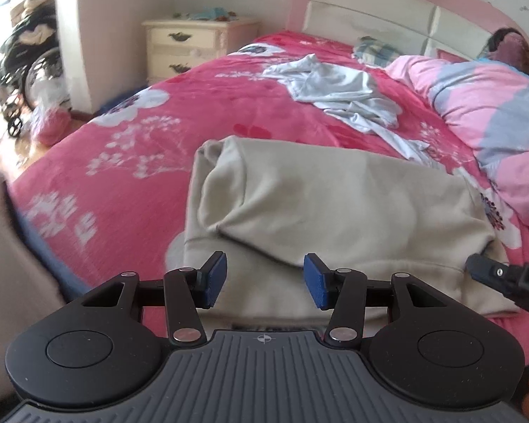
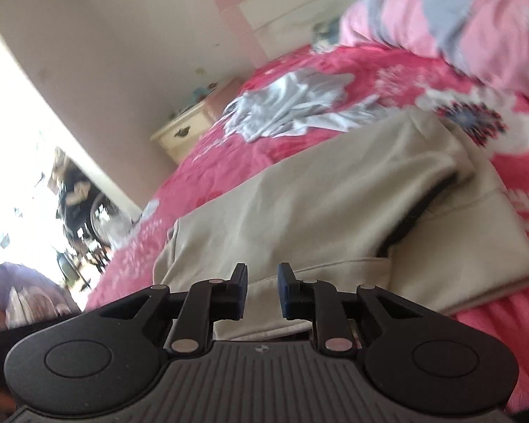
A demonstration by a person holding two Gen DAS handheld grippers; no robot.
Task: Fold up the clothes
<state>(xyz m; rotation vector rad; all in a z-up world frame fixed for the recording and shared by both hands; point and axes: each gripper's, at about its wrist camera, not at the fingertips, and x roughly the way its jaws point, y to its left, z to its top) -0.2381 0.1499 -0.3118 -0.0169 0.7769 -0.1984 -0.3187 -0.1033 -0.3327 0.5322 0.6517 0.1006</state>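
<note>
We have the beige sweatshirt (image 1: pixel 335 204) lying partly folded on the bed's red floral cover (image 1: pixel 130 134), its near hem just ahead of both tools. Our left tongs (image 1: pixel 264 280) stand open above the hem with nothing between them. Our right tongs (image 2: pixel 262 290) are narrowed to a small gap, also empty. To fold well, we judge each should pinch a hem corner fully, then lift together evenly. The crumpled pale grey garment (image 1: pixel 338 91) waits farther back.
</note>
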